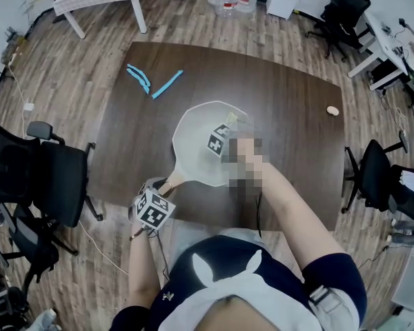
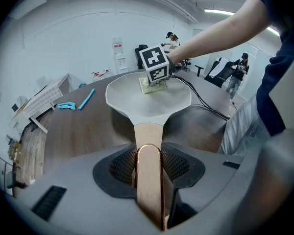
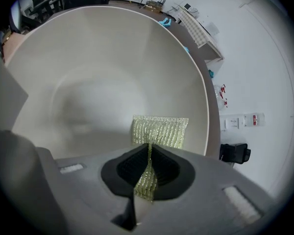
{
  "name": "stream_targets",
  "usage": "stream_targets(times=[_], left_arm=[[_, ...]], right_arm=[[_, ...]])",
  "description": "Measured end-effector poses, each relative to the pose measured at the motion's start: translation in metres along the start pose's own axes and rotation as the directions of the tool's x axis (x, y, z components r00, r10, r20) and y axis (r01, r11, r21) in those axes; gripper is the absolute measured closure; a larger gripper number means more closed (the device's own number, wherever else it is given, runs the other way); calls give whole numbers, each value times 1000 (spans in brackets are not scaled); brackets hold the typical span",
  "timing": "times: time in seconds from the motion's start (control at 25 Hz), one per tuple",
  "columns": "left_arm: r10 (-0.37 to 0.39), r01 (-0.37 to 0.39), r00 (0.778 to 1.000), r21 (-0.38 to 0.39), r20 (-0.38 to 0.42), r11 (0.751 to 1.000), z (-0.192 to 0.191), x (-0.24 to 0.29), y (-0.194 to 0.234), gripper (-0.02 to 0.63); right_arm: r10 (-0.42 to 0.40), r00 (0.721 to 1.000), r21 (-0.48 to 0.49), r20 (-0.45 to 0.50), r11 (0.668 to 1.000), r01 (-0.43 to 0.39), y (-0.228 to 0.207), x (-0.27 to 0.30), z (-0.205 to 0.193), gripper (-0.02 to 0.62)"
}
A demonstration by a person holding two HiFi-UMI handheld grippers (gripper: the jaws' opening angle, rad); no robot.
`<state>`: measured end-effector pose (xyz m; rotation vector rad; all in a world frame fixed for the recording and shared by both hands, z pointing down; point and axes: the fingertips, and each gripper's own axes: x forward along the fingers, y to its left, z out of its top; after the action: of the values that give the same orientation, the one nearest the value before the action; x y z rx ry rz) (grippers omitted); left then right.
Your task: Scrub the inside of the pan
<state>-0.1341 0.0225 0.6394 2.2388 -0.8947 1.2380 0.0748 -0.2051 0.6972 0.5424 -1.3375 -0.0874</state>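
A white pan [image 1: 196, 140] rests on the dark wooden table [image 1: 283, 109], its copper-coloured handle [image 1: 172, 181] pointing toward me. My left gripper [image 1: 154, 205] is shut on that handle [image 2: 148, 177], which runs between the two pads. My right gripper [image 1: 224, 135] reaches into the pan from above and is shut on a yellow-green mesh scrub cloth [image 3: 159, 131]. The cloth's free end lies flat against the pan's inner wall [image 3: 103, 72]. From the left gripper view the cloth [image 2: 152, 85] sits on the pan's floor under the right gripper's marker cube [image 2: 154, 63].
Blue strips [image 1: 152, 80] lie at the table's far left. A small pale object [image 1: 332, 110] sits near the right edge. Black office chairs [image 1: 41, 171] stand to my left and right. Cables [image 2: 201, 98] trail across the table beside the pan.
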Motion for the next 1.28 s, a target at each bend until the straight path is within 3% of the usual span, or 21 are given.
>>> stream_targets(times=[0.36,0.72,1.28], left_arm=[[-3,3,1000,-5,0,1000,-2,-1,0,446],[4,-4,1000,-8,3,1000,-4,-2,1,446],[4,-4,1000,-1,4,1000,-4,-2,1,446]], right_arm=[[102,987,17,-124,995,-101,15,-1,-16,574],[192,967,45,-169,981,-187,28,-5,-27,574],[358,902,88,-242,934,-347,58,-9,-45,575]])
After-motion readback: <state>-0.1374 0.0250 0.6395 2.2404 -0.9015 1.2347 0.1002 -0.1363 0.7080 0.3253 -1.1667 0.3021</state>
